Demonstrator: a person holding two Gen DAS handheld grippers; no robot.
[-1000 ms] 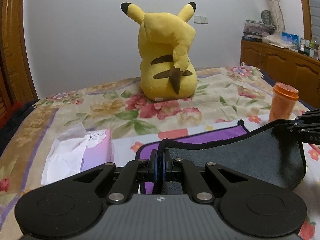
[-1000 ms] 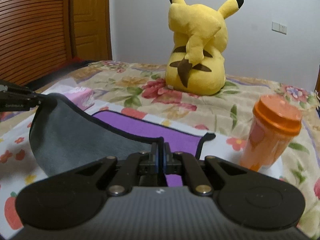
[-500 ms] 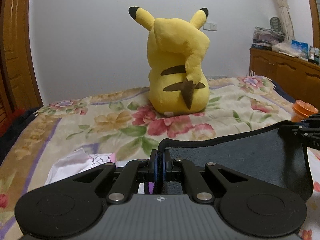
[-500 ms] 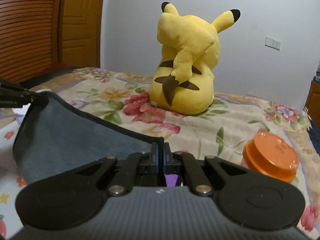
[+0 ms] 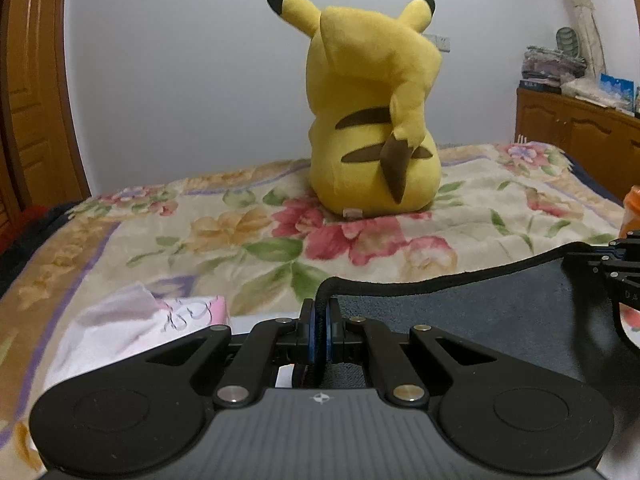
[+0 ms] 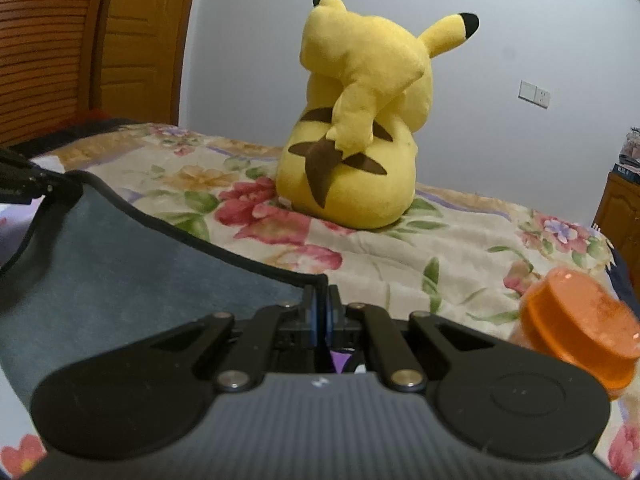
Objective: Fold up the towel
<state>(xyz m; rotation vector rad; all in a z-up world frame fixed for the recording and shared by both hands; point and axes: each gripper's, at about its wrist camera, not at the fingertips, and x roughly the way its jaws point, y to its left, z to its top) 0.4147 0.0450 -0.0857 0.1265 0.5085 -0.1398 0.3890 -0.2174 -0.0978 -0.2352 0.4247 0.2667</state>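
Note:
The towel (image 5: 472,312) is dark grey with a black hem, purple on its other face, and hangs stretched between my two grippers above the bed. My left gripper (image 5: 320,312) is shut on one towel corner. My right gripper (image 6: 320,300) is shut on the other corner, with the towel (image 6: 132,276) sagging to its left. The right gripper shows at the right edge of the left wrist view (image 5: 612,268), and the left gripper shows at the left edge of the right wrist view (image 6: 28,184). A sliver of purple (image 6: 340,360) shows below the right jaws.
A yellow Pikachu plush (image 5: 372,120) sits at the far middle of the floral bedspread (image 5: 240,232). An orange lidded cup (image 6: 580,328) stands to the right. A pink tissue pack (image 5: 132,320) lies on the left. A wooden cabinet (image 5: 580,136) stands at the right, wooden doors (image 6: 72,48) at the left.
Both grippers have moved forward toward the plush with the towel edge held; the purple face of the towel has dropped out of sight. The cup has slid to the frame edges.

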